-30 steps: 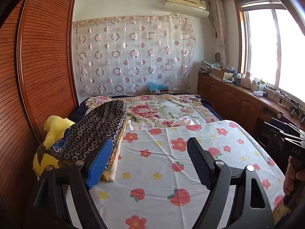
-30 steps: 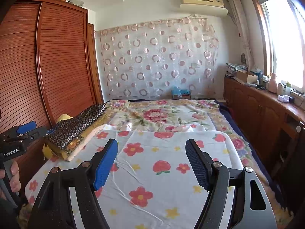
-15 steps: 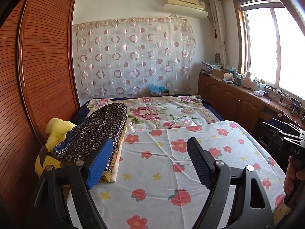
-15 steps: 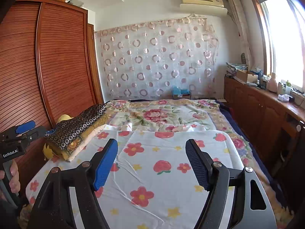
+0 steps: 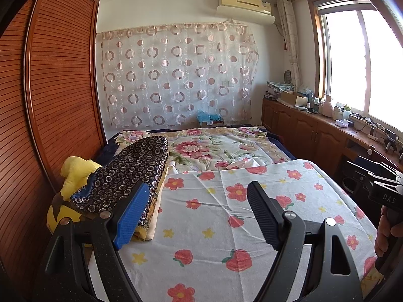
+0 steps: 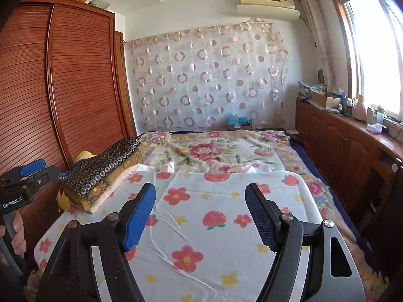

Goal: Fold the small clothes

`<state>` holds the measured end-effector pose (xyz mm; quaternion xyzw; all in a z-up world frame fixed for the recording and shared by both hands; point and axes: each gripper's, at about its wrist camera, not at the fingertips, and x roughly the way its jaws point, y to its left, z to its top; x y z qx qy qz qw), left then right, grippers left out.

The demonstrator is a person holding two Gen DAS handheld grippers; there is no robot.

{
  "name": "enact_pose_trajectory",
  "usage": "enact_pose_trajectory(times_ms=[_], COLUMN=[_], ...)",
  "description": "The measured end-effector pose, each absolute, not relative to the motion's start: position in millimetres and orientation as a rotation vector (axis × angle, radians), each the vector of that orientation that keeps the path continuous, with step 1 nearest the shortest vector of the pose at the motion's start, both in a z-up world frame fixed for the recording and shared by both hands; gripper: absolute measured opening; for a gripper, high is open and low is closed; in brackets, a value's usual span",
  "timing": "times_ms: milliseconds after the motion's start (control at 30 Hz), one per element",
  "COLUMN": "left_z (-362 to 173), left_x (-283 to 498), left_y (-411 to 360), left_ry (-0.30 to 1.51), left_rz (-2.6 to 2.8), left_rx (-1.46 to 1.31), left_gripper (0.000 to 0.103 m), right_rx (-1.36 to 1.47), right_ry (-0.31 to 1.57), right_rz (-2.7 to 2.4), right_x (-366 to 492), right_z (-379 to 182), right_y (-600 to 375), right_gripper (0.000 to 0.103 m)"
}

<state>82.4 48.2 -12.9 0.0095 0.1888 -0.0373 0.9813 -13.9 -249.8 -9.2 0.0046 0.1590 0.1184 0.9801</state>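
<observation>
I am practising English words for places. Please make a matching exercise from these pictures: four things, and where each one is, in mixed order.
Things:
1. air conditioner
2. yellow soft toy
3. dark patterned cloth
4. strawberry sheet

Places:
A. on top of the folded pile
B. spread flat over the near part of the bed
C. high on the far wall
D. between the pile and the wardrobe

Pairs: 1-C, 2-D, 3-A, 4-B

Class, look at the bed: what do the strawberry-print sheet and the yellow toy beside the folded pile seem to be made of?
Strawberry-print sheet: thin woven cloth, probably cotton, matte; it shows sharp fold creases and fine wrinkles.
Yellow toy: plush fabric, apparently stuffed; its surface is soft and matte with rounded, bulging shapes.
</observation>
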Motion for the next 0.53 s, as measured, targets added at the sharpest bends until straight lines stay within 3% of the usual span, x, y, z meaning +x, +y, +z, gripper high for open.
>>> enact_pose_trajectory(times_ms=[533], left_z=[-14.9], left_x=[82.4], left_y=[47.9], left_ry=[0.377], left_rz=[-0.077], left_rx=[0.021], left_gripper=[0.081], right_rx=[0.009], right_ry=[0.321], right_rz=[0.242], right_x=[-12.2], right_z=[-8.4], right_y=[-249.0], right_gripper=[0.075])
